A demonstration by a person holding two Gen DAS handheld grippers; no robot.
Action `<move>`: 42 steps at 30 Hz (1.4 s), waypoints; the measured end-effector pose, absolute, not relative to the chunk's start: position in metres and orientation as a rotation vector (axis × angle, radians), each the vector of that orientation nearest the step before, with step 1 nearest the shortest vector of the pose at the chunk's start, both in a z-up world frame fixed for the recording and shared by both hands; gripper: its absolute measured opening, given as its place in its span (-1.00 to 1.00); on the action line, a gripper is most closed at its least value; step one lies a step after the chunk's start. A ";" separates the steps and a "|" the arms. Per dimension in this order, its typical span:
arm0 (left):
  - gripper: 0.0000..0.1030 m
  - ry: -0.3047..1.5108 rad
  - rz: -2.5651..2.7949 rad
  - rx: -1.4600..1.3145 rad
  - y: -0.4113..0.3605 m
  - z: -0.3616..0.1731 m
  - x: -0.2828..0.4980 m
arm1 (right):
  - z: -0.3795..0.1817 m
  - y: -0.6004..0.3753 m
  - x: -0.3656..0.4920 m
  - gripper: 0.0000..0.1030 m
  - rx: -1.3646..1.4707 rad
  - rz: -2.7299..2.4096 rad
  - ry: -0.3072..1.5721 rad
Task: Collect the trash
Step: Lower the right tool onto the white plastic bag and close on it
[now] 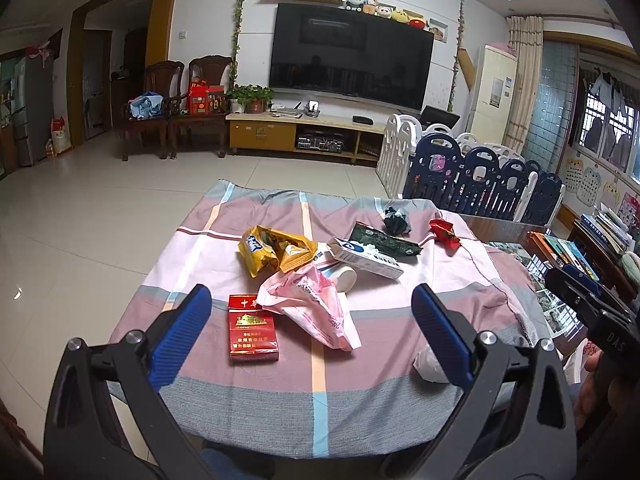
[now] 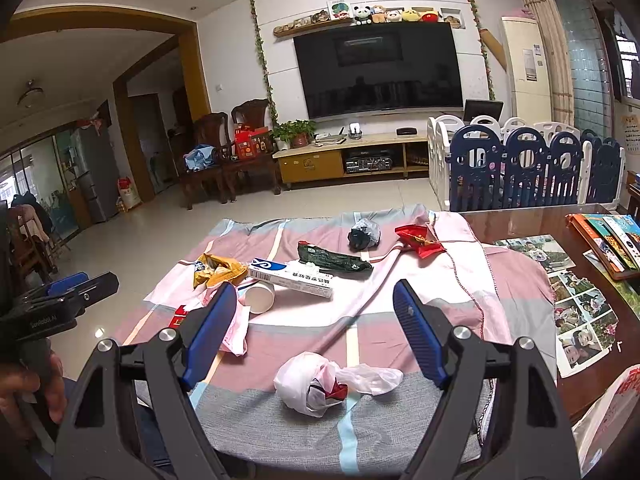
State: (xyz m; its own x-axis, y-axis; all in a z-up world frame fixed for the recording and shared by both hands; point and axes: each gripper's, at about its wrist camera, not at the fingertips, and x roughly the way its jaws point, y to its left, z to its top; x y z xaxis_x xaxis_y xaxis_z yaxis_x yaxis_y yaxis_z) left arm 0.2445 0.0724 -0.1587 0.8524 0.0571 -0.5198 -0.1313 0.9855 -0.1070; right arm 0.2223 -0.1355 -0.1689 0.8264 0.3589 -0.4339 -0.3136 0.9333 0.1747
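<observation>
Red cig pack (image 2: 179, 316) is hiding behind the right gripper's left finger (image 2: 210, 330), only a corner showing. Paper cup (image 1: 345, 278) is sitting half under the pink bag (image 1: 316, 308). Pack's small print is reading too tiny.

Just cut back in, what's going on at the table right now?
A person holds a gripper in each hand over a table with a checked cloth strewn with trash. The left gripper is open above a red cigarette pack and a pink plastic bag. The right gripper is open above a knotted white bag. Neither holds anything. A toothpaste box, paper cup and snack wrappers lie further back, untouched.
</observation>
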 end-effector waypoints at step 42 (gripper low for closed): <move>0.93 0.918 0.162 -0.240 0.156 -0.244 0.464 | -0.300 -0.051 0.297 -0.17 -0.247 0.371 1.097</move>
